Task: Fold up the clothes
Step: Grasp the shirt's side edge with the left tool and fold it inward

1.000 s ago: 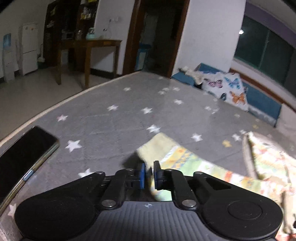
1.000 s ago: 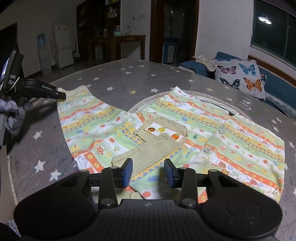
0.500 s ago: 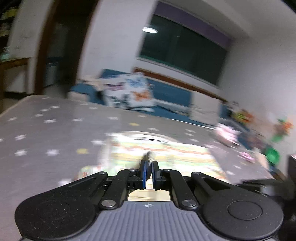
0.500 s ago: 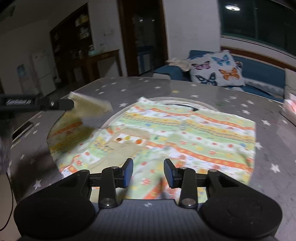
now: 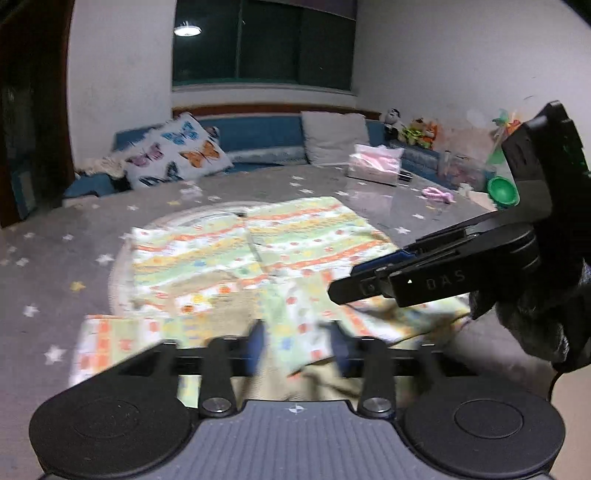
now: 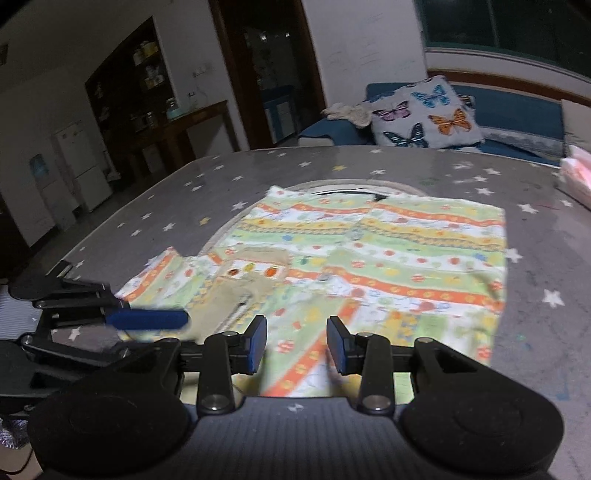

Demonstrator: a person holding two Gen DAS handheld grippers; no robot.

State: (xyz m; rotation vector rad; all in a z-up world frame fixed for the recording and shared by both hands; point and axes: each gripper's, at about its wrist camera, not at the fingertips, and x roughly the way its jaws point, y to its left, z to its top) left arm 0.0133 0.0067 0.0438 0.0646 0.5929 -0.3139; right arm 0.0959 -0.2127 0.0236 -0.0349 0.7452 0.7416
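The patterned garment [image 6: 388, 254] lay on the starred surface [image 6: 535, 332] with its sleeve at nine o'clock folded inward; further folds remained. The left gripper [image 5: 297, 347] was opening, fingers releasing that sleeve, while the right gripper [image 6: 296, 345] hovered parted, grasping nothing.

Dim indoor light from ceiling lamp [image 5: 187, 30] reflected in dark window; motion blur throughout; fisheye bending at edges.

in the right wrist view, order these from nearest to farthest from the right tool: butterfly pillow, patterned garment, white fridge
1. patterned garment: spread on the starry mat, its near edge lying directly under the right tool.
2. butterfly pillow: beyond the far edge of the mat, upper right, leaning on the blue sofa.
3. white fridge: far left, against the back wall of the room.
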